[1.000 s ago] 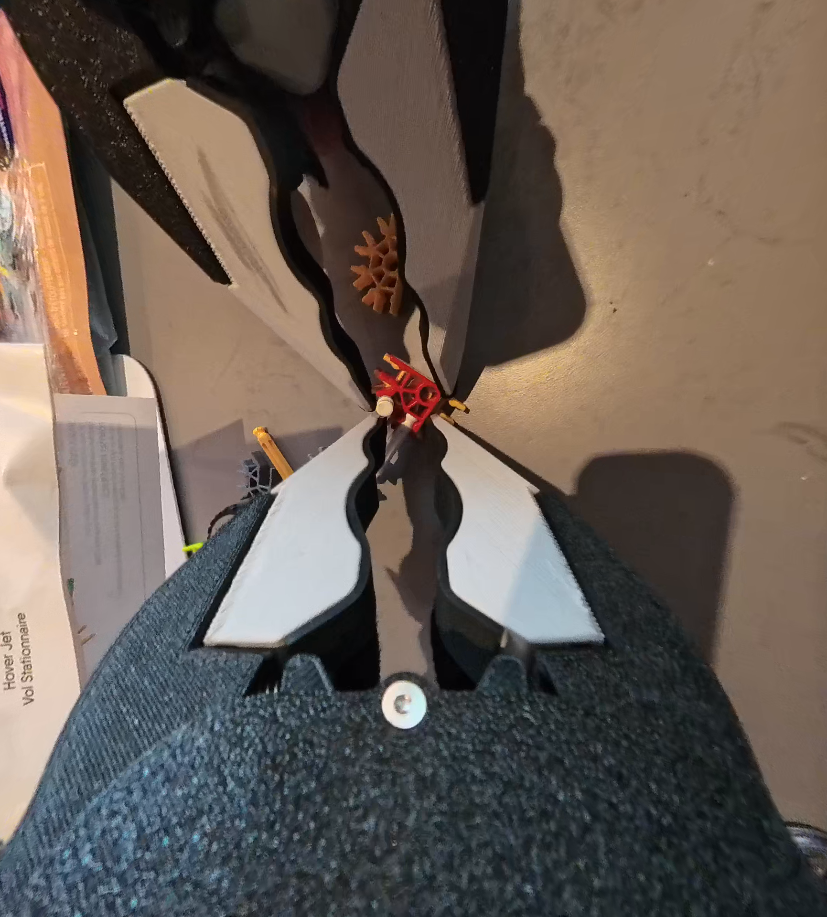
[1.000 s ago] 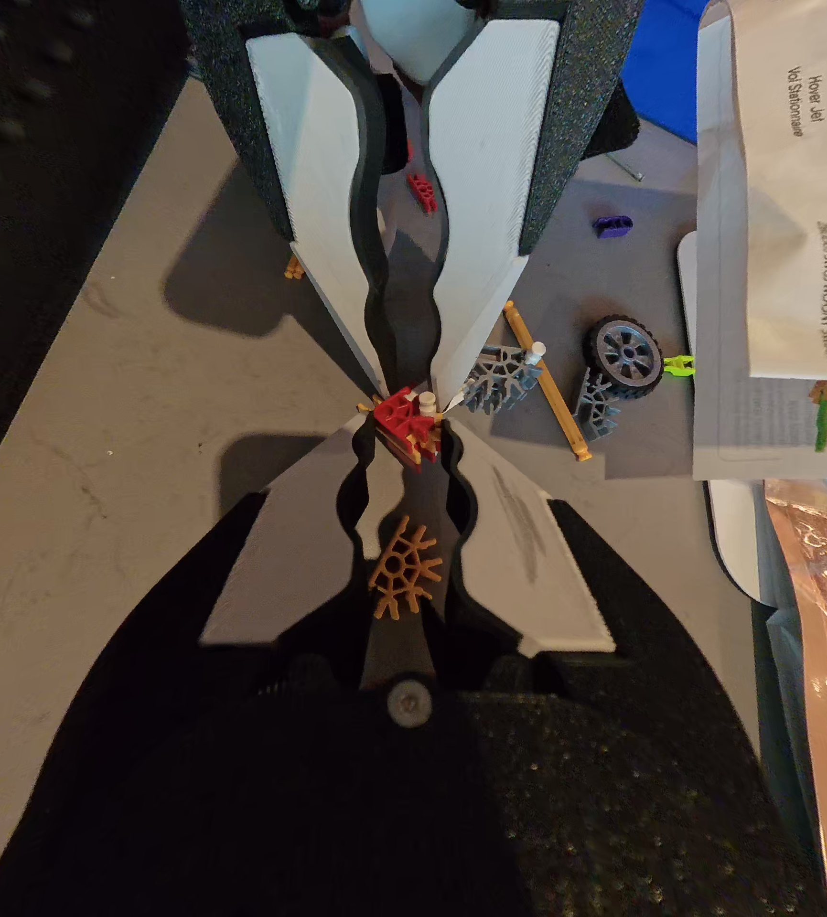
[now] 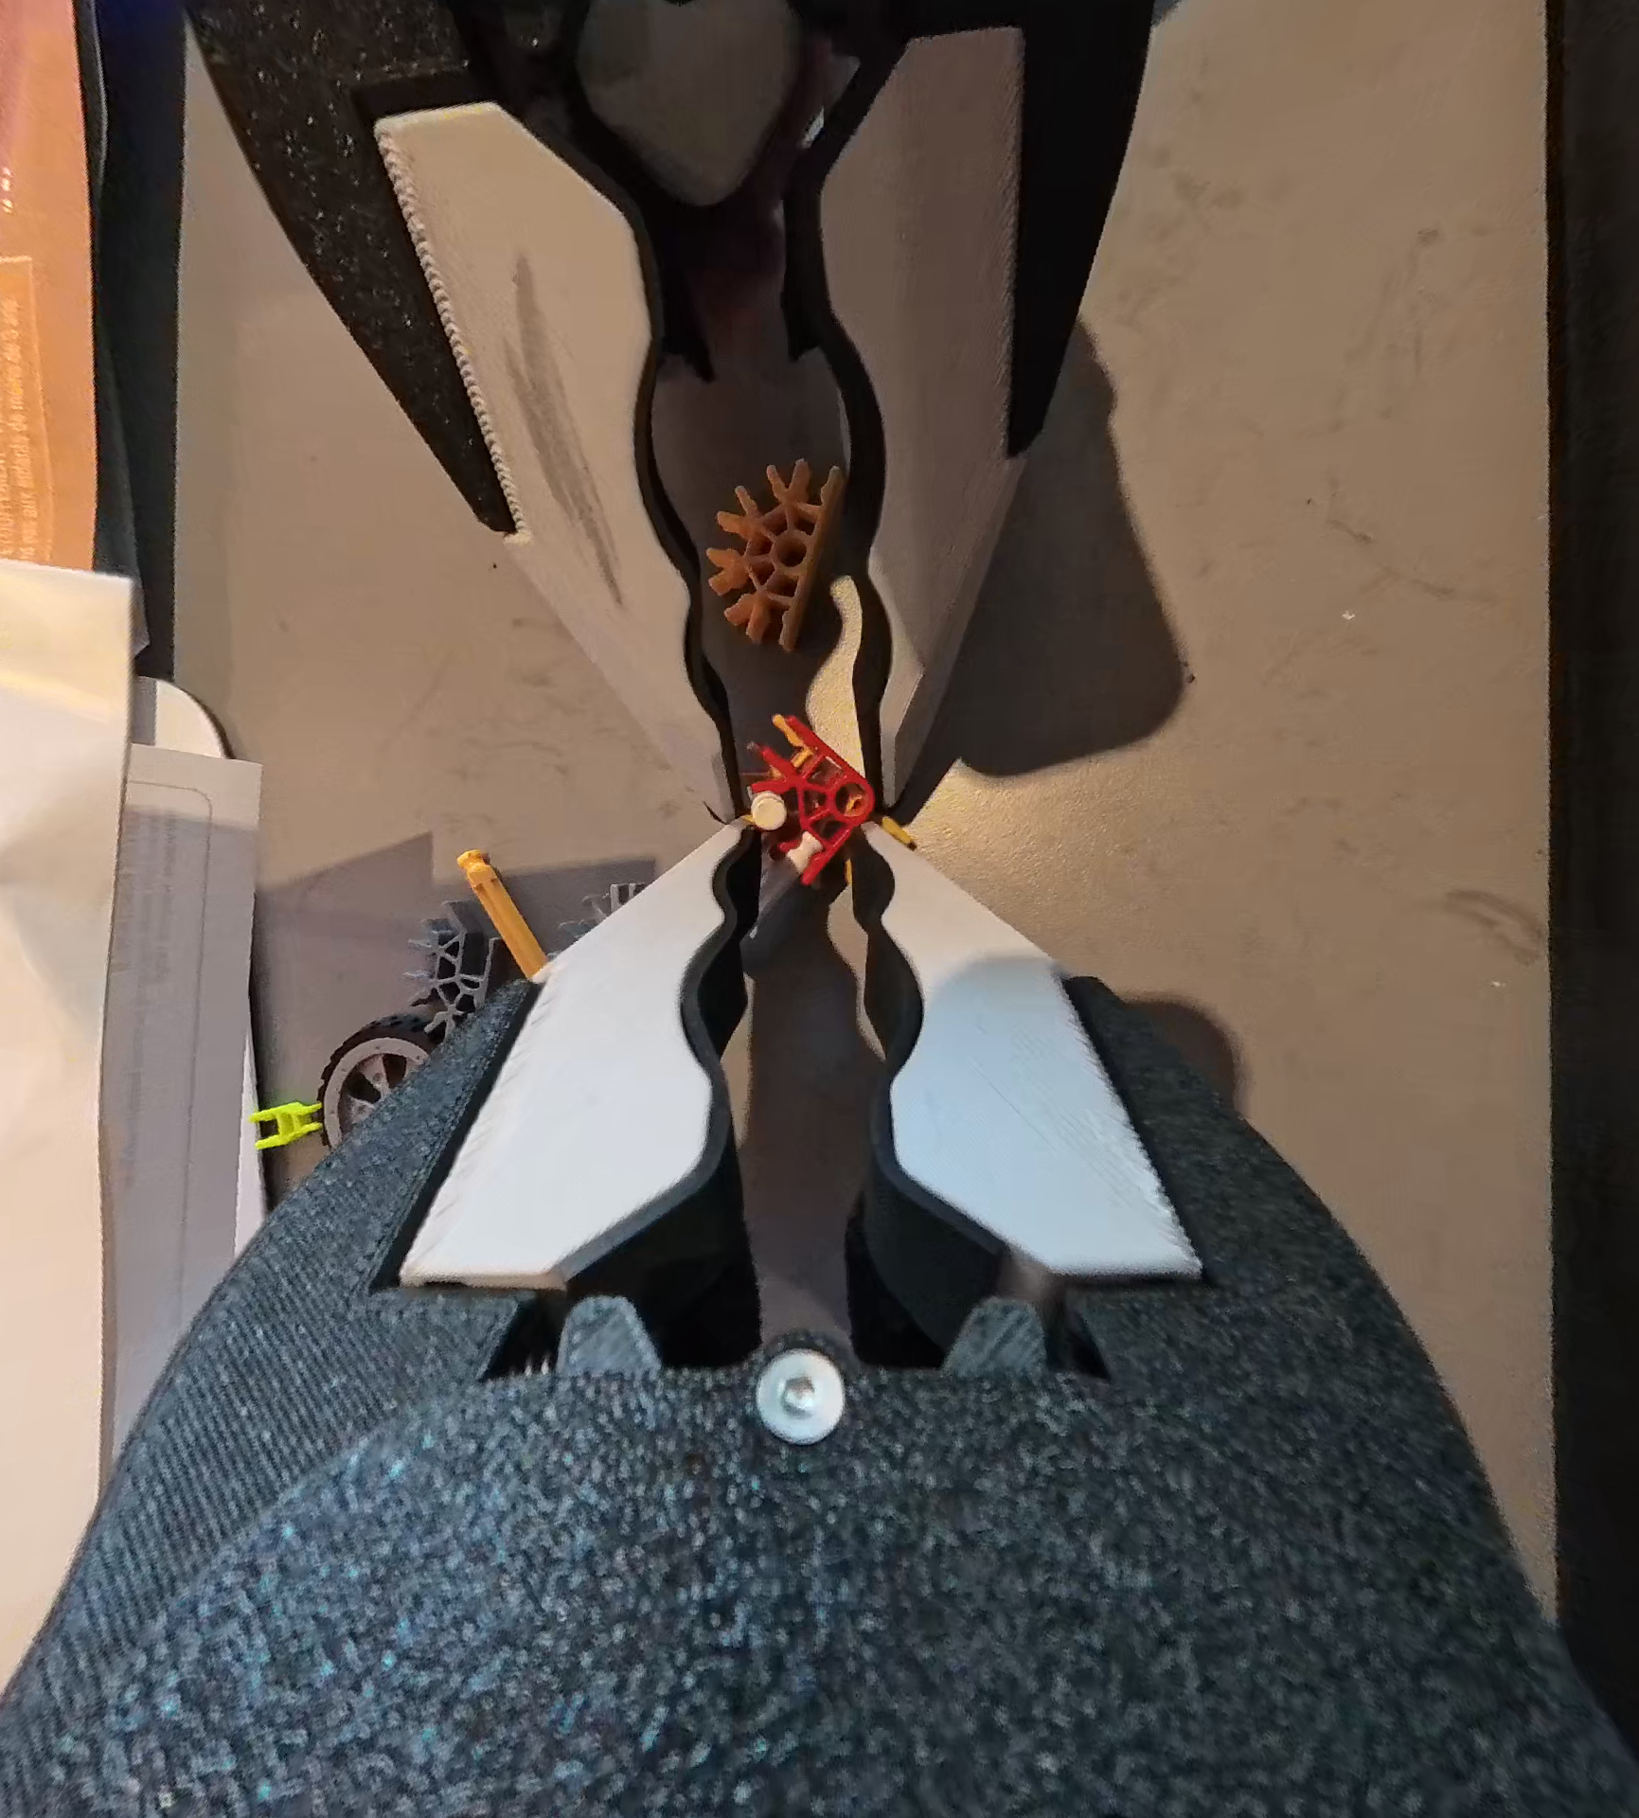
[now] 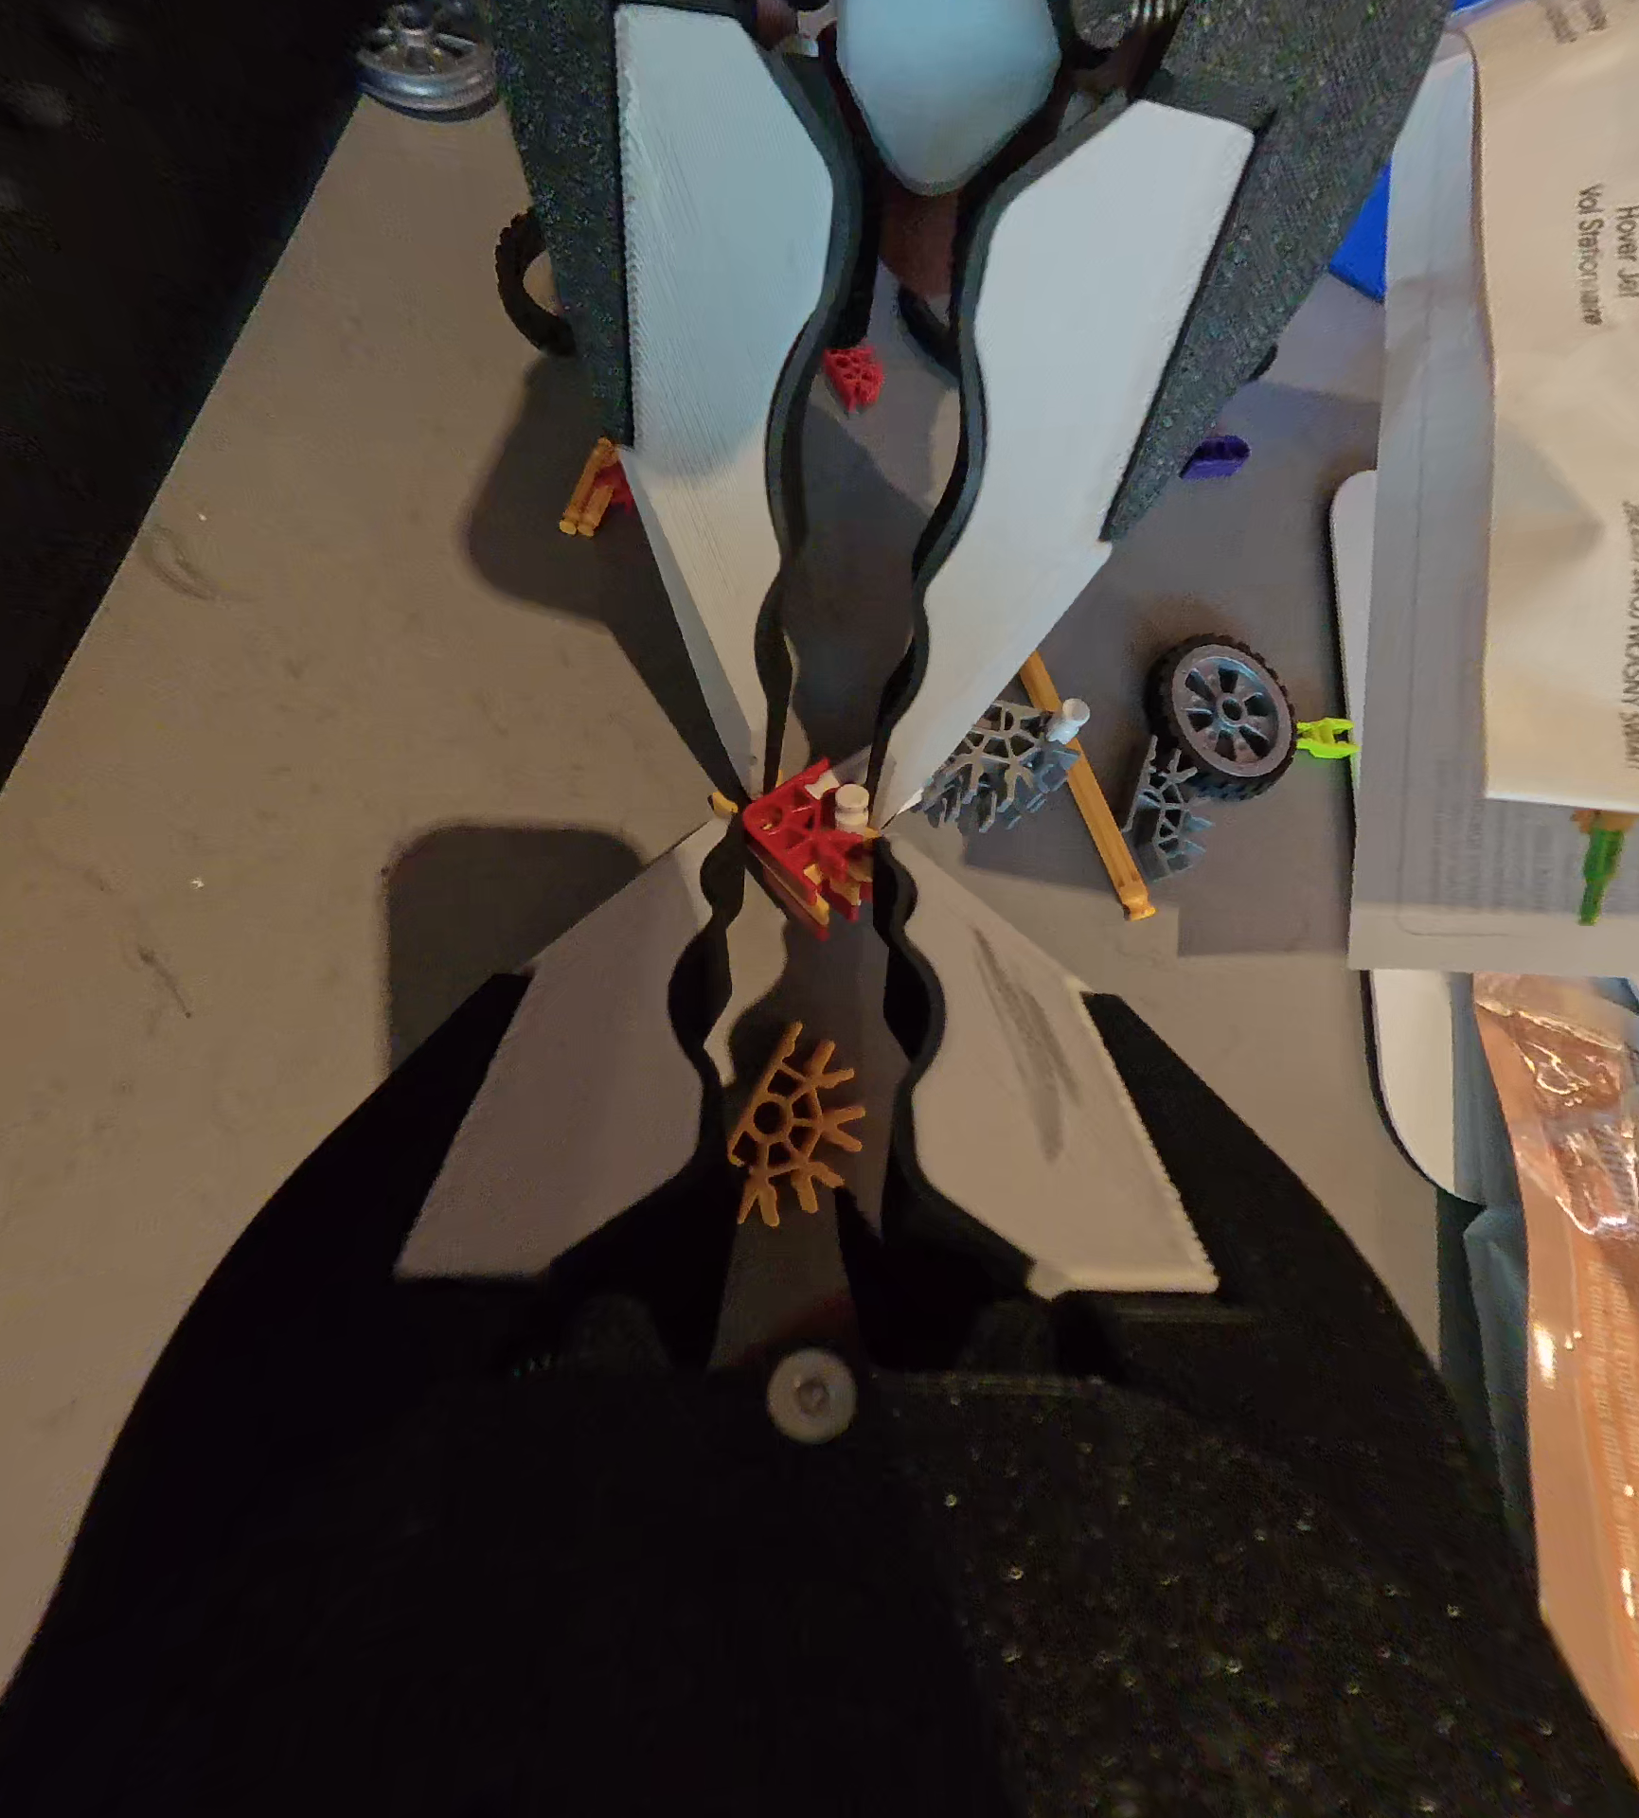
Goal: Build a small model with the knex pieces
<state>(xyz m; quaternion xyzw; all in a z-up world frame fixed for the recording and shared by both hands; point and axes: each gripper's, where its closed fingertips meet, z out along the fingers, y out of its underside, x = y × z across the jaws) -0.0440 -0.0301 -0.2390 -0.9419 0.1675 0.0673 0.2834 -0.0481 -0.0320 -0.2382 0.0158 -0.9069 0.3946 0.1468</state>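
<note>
The left tongs point(image 3: 810, 836) and the right tongs point(image 4: 800, 836) meet tip to tip above the grey matt worktop point(image 3: 1287, 492). Both are clenched on the same small cluster of red fan-shaped plastic connectors and short yellow rods point(image 4: 795, 841), which hangs between the four tips, clear of the surface as far as I can judge. A stubby white plastic rod point(image 3: 768, 812) stands out of the red connector cluster on the side of the left tongs. Compared with a second ago very little has changed: the two grips and the cluster sit as they did, and only the framing has shifted a little, so that the left wrist view now takes in more of the loose parts at its left edge. Under the right tongs a tan snowflake-shaped plastic connector point(image 4: 786, 1131) lies flat on the worktop, untouched. Near the pinch point lie two grey fan-shaped plastic connectors point(image 4: 997, 767) with a long yellow plastic rod point(image 4: 1086, 797) between them. Beyond these are a small black-tyred toy wheel with grey spokes point(image 4: 1223, 713) and a lime-green plastic clip point(image 4: 1325, 738). Further off are a white printed instruction sheet point(image 4: 1582, 492) and a crinkled orange-tinted plastic bag point(image 4: 1632, 1377)
</note>
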